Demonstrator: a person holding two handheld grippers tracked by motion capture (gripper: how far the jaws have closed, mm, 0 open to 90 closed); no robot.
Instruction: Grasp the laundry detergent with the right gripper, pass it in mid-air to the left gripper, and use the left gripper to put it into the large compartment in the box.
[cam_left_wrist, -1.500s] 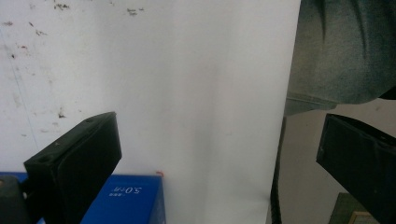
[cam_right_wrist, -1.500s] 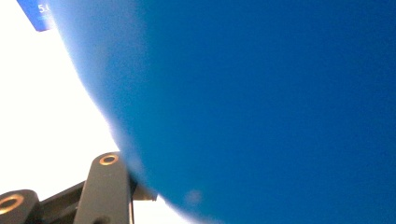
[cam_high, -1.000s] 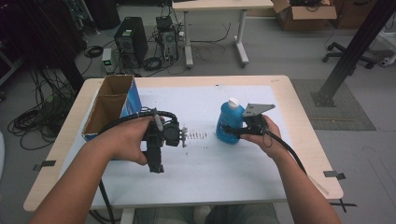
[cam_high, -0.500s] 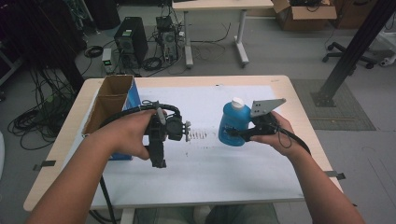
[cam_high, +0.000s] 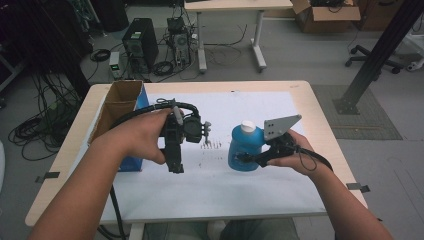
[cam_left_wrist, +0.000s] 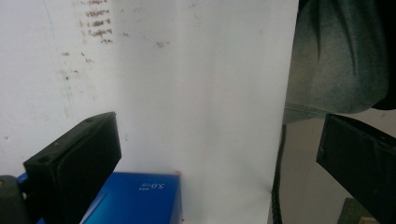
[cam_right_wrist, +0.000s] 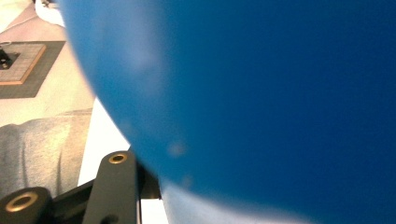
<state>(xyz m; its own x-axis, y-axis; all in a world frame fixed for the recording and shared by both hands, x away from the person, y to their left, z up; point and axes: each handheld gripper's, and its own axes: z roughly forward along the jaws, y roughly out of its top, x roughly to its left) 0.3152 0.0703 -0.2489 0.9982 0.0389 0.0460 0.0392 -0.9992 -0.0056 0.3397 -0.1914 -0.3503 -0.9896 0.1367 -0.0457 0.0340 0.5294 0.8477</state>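
Observation:
A blue bottle (cam_high: 245, 146) with a white cap stands upright right of the table's middle, and my right gripper (cam_high: 246, 159) is shut on its lower body from the right. In the right gripper view the bottle (cam_right_wrist: 261, 93) looms very close, with one black finger (cam_right_wrist: 114, 186) under it. My left gripper (cam_high: 175, 167) is held left of the bottle, above the white paper, jaws pointing towards the person. In the left gripper view its jaws (cam_left_wrist: 217, 149) stand wide open with nothing between them, above a corner of the blue box (cam_left_wrist: 135, 198).
An open cardboard box (cam_high: 120, 100) with blue sides stands at the table's left edge. White paper (cam_high: 220, 190) with dark marks (cam_high: 212, 146) covers most of the wooden table (cam_high: 325, 120). Computers and cables lie on the floor beyond.
The right gripper has brought the bottle a little nearer to the person. The left gripper has drifted slightly to the right, still open.

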